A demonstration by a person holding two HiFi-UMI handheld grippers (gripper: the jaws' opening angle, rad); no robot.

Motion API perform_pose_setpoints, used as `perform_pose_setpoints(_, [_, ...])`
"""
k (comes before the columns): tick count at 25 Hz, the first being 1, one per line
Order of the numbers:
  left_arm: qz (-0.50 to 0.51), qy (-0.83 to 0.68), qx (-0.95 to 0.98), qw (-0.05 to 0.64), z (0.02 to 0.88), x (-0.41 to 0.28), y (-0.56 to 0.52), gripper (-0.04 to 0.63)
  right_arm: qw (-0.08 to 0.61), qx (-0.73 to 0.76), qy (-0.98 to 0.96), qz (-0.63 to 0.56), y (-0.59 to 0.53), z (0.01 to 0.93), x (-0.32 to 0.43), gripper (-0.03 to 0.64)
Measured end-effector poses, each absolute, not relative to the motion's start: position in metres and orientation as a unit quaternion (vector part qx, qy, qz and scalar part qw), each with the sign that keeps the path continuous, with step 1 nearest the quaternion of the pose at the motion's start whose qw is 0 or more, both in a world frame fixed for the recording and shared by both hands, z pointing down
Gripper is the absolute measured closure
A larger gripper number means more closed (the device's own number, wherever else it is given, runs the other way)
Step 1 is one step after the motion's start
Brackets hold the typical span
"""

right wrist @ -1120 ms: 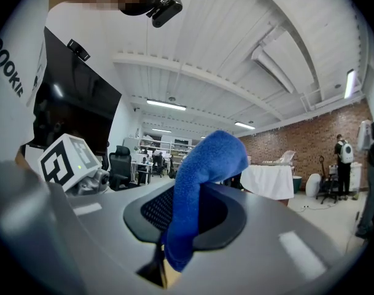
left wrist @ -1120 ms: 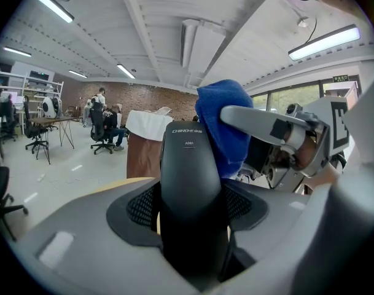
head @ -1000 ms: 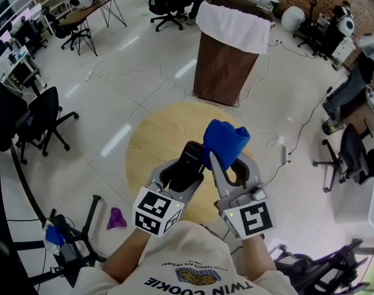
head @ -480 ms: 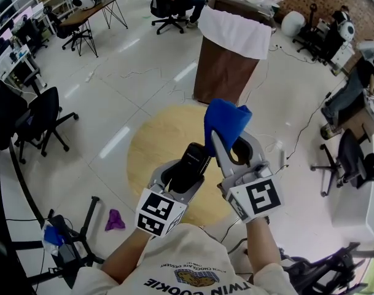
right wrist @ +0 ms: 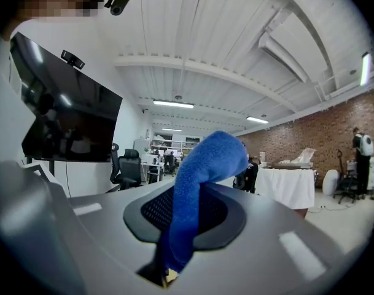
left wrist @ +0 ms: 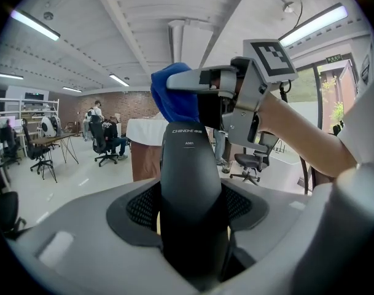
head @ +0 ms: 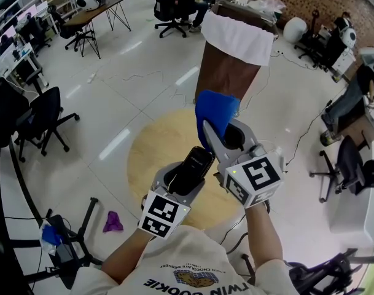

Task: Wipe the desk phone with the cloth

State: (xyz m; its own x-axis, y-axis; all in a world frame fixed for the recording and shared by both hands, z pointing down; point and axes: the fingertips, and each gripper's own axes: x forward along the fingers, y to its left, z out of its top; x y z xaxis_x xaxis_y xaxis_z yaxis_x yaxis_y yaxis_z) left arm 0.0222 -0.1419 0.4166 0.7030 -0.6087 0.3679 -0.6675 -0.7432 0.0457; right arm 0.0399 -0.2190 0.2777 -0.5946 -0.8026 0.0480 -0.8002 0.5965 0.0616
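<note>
Round wooden table point(head: 155, 147), glossy white floor point(head: 122, 82)

Beyond a round wooden table point(head: 155, 153) stands a brown bin point(head: 225, 74); nearby, perhaps a purple rag point(head: 113, 220).

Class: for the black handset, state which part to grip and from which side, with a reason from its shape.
Grip the black handset across its lower half, jaws on its two long sides, approaching from its bottom end, as the left gripper does. Its slim, long body fits the jaws, leaving the top free for the blue cloth.
</note>
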Motion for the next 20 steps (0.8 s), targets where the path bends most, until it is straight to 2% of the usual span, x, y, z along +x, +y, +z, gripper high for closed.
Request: perform_pose_setpoints(20, [0.209,-0.354,0.910,0.048,0.433,0.029,-0.142,0.324,0.174,0.367,-0.914,0.000,-0.225,0.310,-0.030,0.555])
